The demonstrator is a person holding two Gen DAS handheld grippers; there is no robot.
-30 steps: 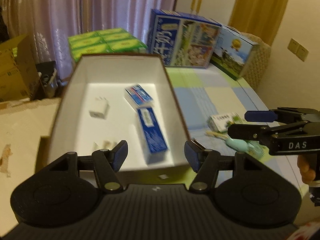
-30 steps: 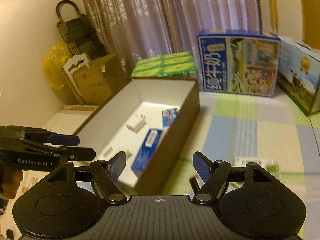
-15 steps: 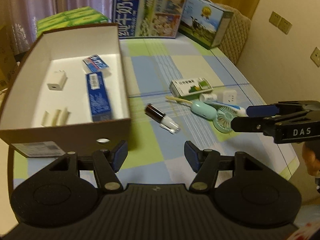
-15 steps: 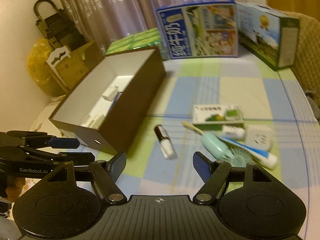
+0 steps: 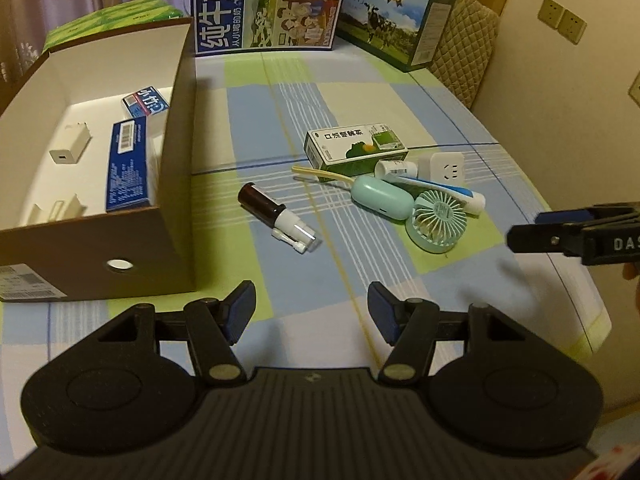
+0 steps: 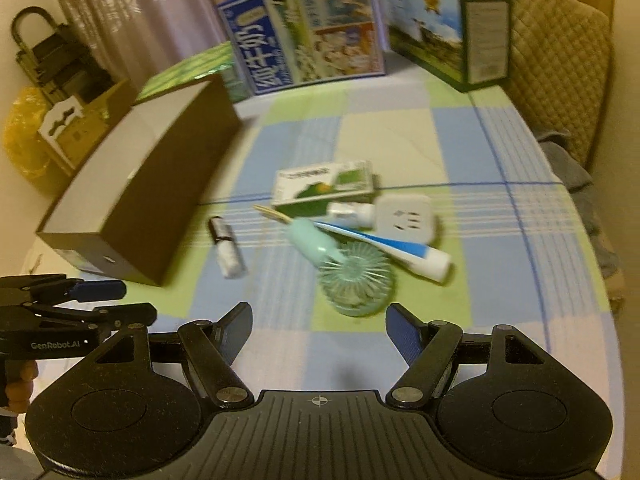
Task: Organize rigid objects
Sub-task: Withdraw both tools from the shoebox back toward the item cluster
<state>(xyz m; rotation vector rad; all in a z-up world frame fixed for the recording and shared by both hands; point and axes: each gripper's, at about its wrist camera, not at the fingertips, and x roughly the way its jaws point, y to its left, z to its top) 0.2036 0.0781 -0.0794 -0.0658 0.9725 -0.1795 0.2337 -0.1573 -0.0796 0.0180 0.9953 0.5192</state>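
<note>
A brown box with a white inside stands at the left and holds a blue carton, a small blue-white pack and a white charger. On the checked cloth lie a dark bottle with a white cap, a green carton, a mint hand fan, a toothpaste tube and a white plug adapter. My left gripper is open and empty, near the bottle. My right gripper is open and empty, just short of the fan.
Two milk cartons stand at the back of the table. Green packs lie behind the box. The table's right edge is close to the right gripper. A padded chair stands at the back right.
Both views have swung from the box to the loose items on the right. Both grippers have come closer to the items and stayed open and empty.
</note>
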